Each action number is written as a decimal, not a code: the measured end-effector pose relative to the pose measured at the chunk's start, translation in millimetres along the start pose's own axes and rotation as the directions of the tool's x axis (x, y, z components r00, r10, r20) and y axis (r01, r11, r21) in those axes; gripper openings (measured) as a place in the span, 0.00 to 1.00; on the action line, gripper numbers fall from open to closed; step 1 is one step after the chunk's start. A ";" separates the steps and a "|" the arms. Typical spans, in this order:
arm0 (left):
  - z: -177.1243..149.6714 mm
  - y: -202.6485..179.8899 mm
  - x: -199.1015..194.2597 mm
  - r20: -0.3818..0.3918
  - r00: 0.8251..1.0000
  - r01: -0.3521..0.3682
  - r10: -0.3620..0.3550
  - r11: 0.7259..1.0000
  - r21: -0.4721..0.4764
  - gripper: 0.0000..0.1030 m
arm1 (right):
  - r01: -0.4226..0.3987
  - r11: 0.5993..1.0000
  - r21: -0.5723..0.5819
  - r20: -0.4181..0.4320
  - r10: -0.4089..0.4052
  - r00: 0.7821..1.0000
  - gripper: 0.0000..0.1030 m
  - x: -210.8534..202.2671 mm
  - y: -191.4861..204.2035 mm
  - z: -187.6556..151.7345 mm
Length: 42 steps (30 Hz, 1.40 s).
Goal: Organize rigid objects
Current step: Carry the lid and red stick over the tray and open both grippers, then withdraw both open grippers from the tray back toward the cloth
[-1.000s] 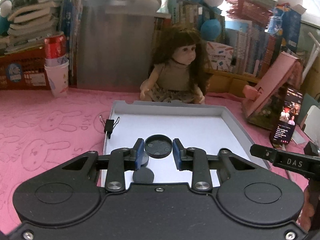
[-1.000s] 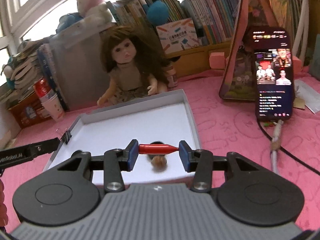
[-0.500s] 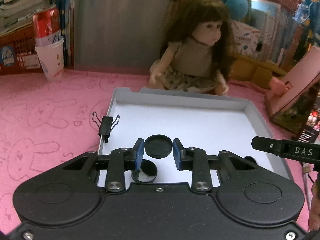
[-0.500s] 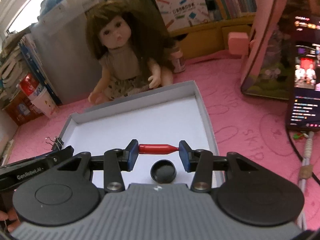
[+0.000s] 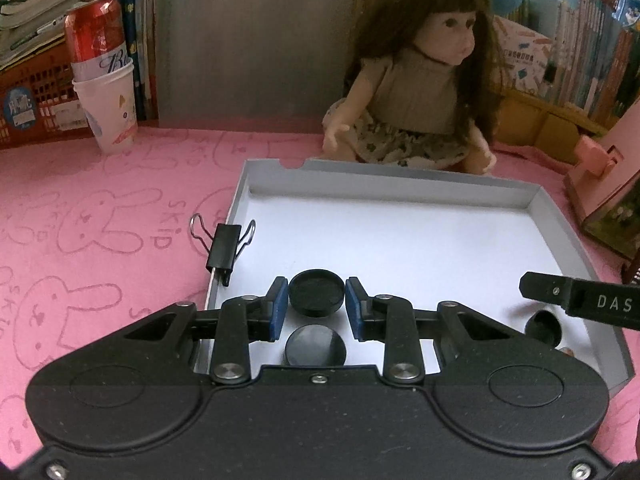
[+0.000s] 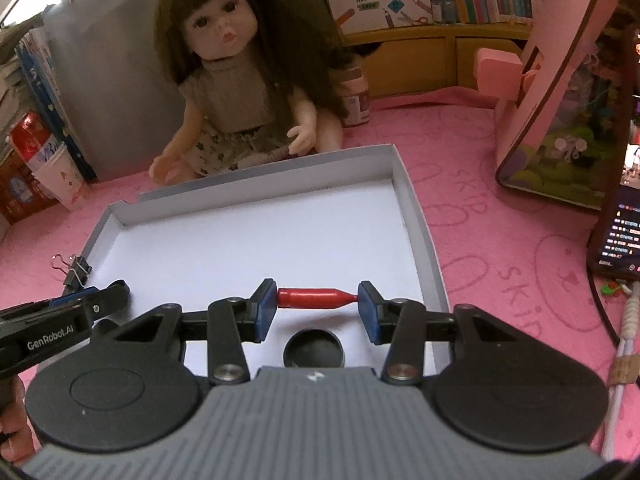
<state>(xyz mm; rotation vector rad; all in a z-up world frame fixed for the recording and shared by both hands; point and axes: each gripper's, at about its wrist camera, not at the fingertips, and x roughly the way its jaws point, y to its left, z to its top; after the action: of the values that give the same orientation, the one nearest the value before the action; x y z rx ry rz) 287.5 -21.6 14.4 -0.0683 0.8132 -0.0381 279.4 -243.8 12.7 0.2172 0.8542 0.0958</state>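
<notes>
Left gripper (image 5: 316, 300) pinches a black lid (image 5: 316, 293), right gripper (image 6: 318, 304) clamps a red tube (image 6: 316, 298) end-to-end, which might squirt toward 12 o'clock.

Both hand-held grippers (image 5: 317, 300) (image 6: 318, 300) clamped — (angled downward)

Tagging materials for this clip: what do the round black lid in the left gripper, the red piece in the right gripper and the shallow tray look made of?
Black lid: probably plastic, matte, dull even sheen. Red piece: glossy, likely plastic; highlight along it. Tray: looks like cardboard, grey folded walls, flat white floor.
</notes>
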 end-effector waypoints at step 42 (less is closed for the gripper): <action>-73.2 -0.2 -117.1 0.088 0.980 0.169 -0.176 0.982 0.081 0.72 | -0.096 0.983 -0.156 0.182 0.124 0.975 0.84 -99.5 1.2 -69.9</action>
<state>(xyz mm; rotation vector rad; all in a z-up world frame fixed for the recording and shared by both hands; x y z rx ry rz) 153.9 -18.1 49.1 -0.0707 0.7088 -0.2273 161.4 -249.0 41.8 0.1338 0.6402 0.2375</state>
